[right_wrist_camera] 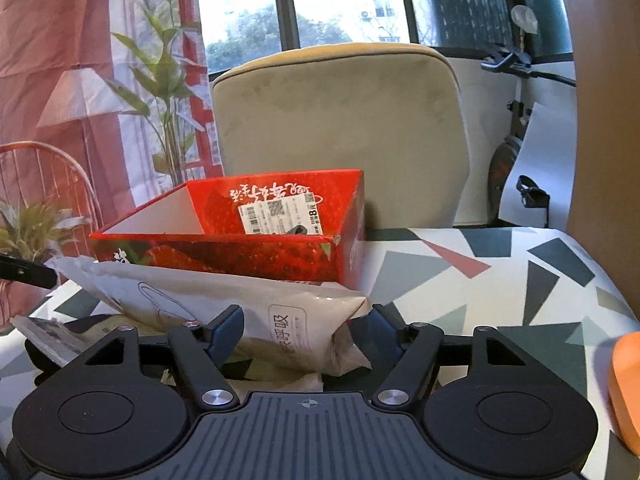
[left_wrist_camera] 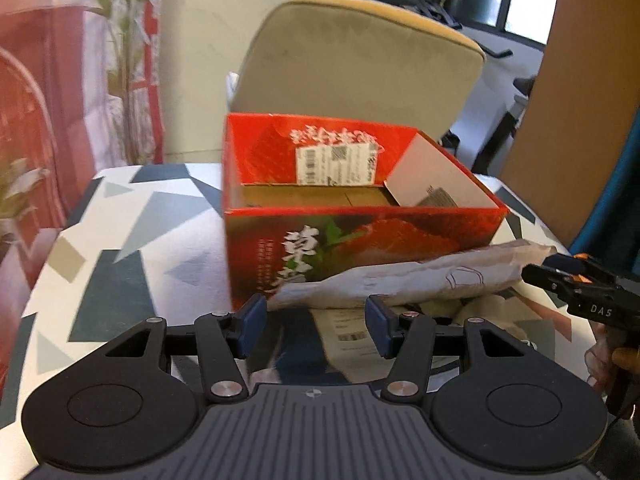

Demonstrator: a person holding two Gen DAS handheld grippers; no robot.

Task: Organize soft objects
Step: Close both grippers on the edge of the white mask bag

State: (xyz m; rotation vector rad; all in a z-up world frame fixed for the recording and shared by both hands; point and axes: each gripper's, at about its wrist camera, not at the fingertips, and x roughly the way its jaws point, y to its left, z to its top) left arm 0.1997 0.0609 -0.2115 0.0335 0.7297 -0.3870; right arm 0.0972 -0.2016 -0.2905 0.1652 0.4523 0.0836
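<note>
An open red strawberry box (left_wrist_camera: pixel 360 236) (right_wrist_camera: pixel 240 248) stands on the patterned table. A soft grey-white packet (left_wrist_camera: pixel 408 280) (right_wrist_camera: pixel 248 312) lies in front of it, its far end raised. My right gripper (right_wrist_camera: pixel 298 334) is closed around the packet's near end, fingers on both sides. It shows in the left wrist view (left_wrist_camera: pixel 576 284) at the packet's right end. My left gripper (left_wrist_camera: pixel 316 326) is open and empty, just in front of the packet, above flat items with a barcode label (left_wrist_camera: pixel 352 340).
A beige chair back (left_wrist_camera: pixel 360 68) stands behind the box. A card (left_wrist_camera: pixel 436 180) leans inside the box. A plant (right_wrist_camera: pixel 160 80) and red curtain are at the left. An orange object (right_wrist_camera: pixel 626 384) is at the right edge.
</note>
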